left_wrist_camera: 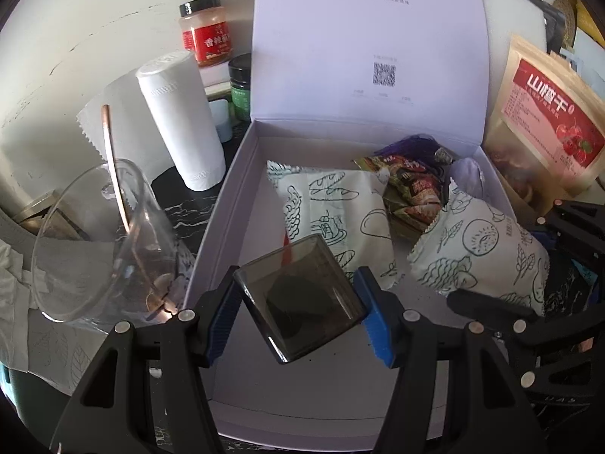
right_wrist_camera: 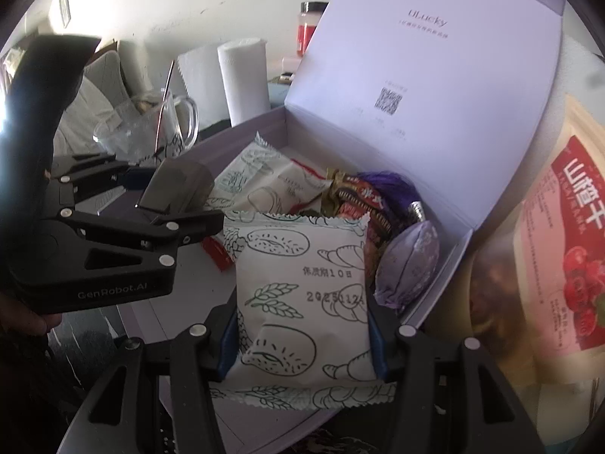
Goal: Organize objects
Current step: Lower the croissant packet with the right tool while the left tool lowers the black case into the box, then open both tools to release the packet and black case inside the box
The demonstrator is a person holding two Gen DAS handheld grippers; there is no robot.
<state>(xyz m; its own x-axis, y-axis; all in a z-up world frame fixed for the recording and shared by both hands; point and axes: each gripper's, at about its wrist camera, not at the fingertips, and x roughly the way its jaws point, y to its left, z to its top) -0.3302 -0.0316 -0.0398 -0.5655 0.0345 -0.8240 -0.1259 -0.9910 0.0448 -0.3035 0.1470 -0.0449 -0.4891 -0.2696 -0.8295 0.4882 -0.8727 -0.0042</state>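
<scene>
An open lavender gift box (left_wrist_camera: 227,204) stands with its lid up. My left gripper (left_wrist_camera: 298,304) is shut on a smoky grey square case (left_wrist_camera: 302,295) with something dark inside, held over the box's near end. My right gripper (right_wrist_camera: 302,340) is shut on a white snack packet with line drawings (right_wrist_camera: 302,287), over the box's right side. In the box lie a second white packet (left_wrist_camera: 332,204), a brown and red snack packet (left_wrist_camera: 412,193), a purple tassel (left_wrist_camera: 412,145) and a lavender sachet (right_wrist_camera: 412,261). The right wrist view shows the left gripper (right_wrist_camera: 177,196) with the grey case (right_wrist_camera: 174,183).
Left of the box stand a paper towel roll (left_wrist_camera: 181,121) and a glass mug (left_wrist_camera: 102,242) with a copper spoon. A red spice jar (left_wrist_camera: 206,34) and a green jar (left_wrist_camera: 242,87) are behind them. A hawthorn snack bag (left_wrist_camera: 544,121) leans at the right.
</scene>
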